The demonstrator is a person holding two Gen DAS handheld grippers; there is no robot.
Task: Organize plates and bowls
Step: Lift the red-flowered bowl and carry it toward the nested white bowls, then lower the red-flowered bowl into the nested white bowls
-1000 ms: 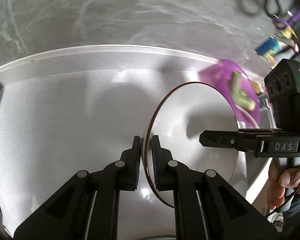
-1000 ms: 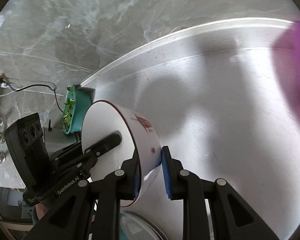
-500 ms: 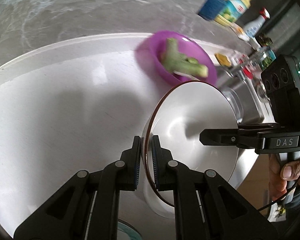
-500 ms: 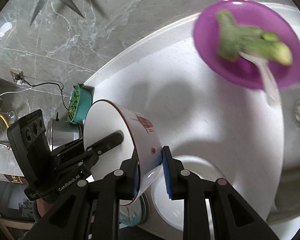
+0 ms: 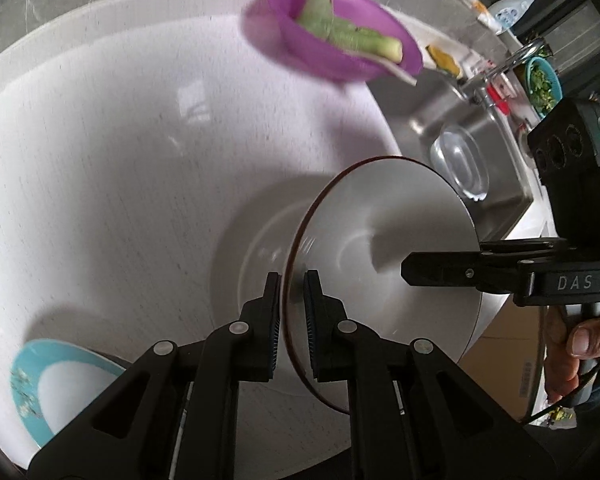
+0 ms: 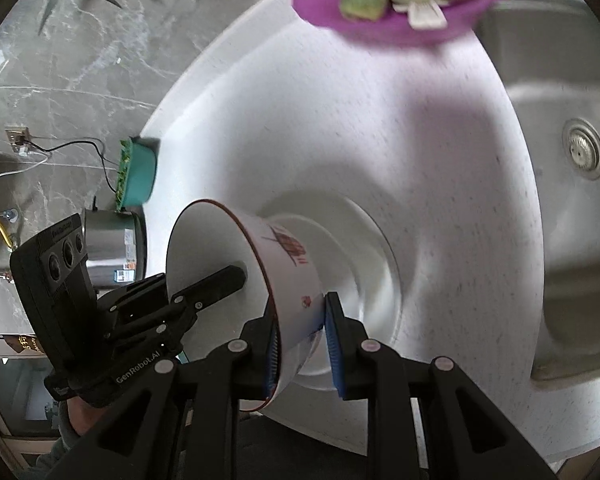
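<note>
Both grippers hold one white bowl (image 5: 384, 240) with a thin brown rim and red marks on its outer wall (image 6: 292, 256). My left gripper (image 5: 292, 292) is shut on the rim's near edge. My right gripper (image 6: 300, 316) is shut on the opposite side, one pad inside and one on the wall. Each view shows the other gripper's inner finger (image 5: 440, 274) (image 6: 216, 282) reaching into the bowl. The bowl hangs tilted just above a white plate (image 5: 256, 252) (image 6: 364, 240) on the white counter.
A purple bowl (image 5: 340, 56) (image 6: 380, 20) with green vegetable pieces sits at the counter's far edge. A steel sink (image 5: 488, 184) (image 6: 560, 220) with a clear container (image 5: 460, 164) lies to the right. A blue-rimmed plate (image 5: 28, 376) sits near left. A teal basket (image 6: 140, 176) and steel pot (image 6: 112, 248) stand at left.
Both grippers have carried the bowl sideways across the counter. The purple bowl, the sink, the white plate and the blue-rimmed plate have come into view. The grips are unchanged.
</note>
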